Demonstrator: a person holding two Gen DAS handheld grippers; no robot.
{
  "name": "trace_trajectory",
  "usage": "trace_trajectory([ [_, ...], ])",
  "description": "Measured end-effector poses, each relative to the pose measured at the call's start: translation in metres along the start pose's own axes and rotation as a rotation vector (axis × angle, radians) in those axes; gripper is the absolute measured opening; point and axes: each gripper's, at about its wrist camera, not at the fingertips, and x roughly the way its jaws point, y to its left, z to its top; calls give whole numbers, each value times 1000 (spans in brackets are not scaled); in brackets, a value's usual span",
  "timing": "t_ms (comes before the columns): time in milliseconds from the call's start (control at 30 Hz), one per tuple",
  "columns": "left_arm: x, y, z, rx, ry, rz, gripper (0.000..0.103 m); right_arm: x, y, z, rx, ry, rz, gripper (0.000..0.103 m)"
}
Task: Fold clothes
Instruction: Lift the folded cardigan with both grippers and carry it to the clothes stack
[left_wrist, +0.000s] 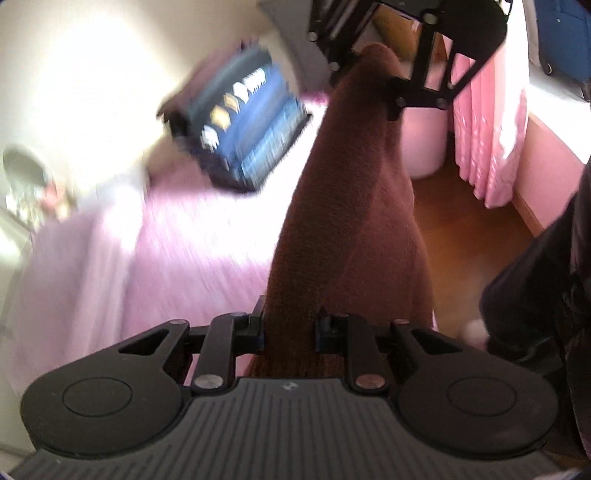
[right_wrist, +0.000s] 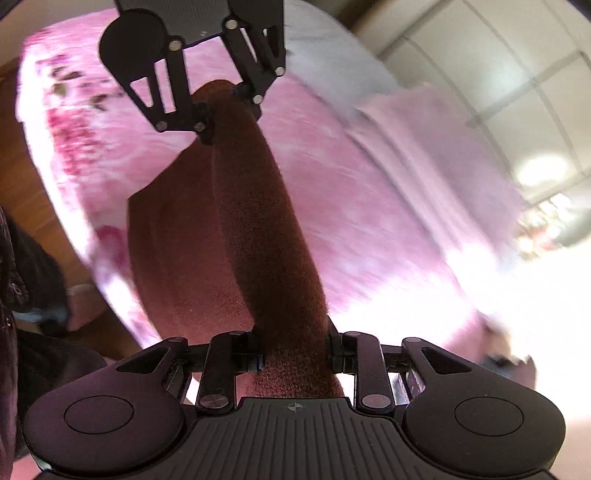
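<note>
A brown fuzzy garment (left_wrist: 343, 206) hangs stretched between my two grippers above a pink bed. My left gripper (left_wrist: 290, 328) is shut on one end of it. In the left wrist view the right gripper (left_wrist: 373, 74) grips the far end at the top. In the right wrist view my right gripper (right_wrist: 295, 354) is shut on the garment (right_wrist: 258, 221), and the left gripper (right_wrist: 221, 107) holds the other end. A flap of the garment droops to the left below the taut edge.
The pink bedspread (left_wrist: 177, 258) lies under the garment. A dark blue patterned box (left_wrist: 240, 122) sits on the bed. Pink curtains (left_wrist: 487, 122), a white round bin (left_wrist: 424, 136) and wooden floor (left_wrist: 465, 236) are to the right. The person's dark clothing (left_wrist: 543, 295) is at the right edge.
</note>
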Motion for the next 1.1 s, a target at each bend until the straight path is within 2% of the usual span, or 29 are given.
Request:
trace_trajectory([
  [133, 19, 56, 72, 115, -112, 69, 19, -31, -58, -24, 60, 15, -159, 26],
  [233, 43, 98, 135, 186, -187, 137, 19, -46, -116, -52, 99, 7, -294, 26],
  [367, 94, 154, 223, 238, -239, 239, 19, -52, -209, -105, 121, -25, -435, 26],
  [467, 140, 195, 292, 235, -252, 305, 19, -48, -286, -154, 106, -68, -505, 26],
  [567, 190, 240, 360, 216, -240, 343, 19, -39, -370, -207, 96, -105, -533, 26],
  [633, 222, 271, 400, 205, -234, 371, 20, -28, -426, -236, 84, -117, -541, 26],
  [733, 266, 307, 448, 204, -232, 453, 20, -13, -498, -271, 46, -140, -584, 26],
  [800, 299, 313, 462, 234, -237, 520, 21, -1, -528, -291, 28, -160, -624, 26],
  [867, 341, 307, 462, 255, -218, 527, 22, 19, -538, -315, 26, -180, -634, 27],
  [933, 389, 288, 451, 262, -166, 468, 23, 50, -528, -340, 28, -173, -590, 27],
  [1033, 460, 244, 416, 274, -47, 312, 24, 110, -492, -382, 44, -114, -412, 27],
  [1100, 485, 213, 399, 294, -7, 246, 24, 133, -466, -401, 39, -76, -311, 27],
])
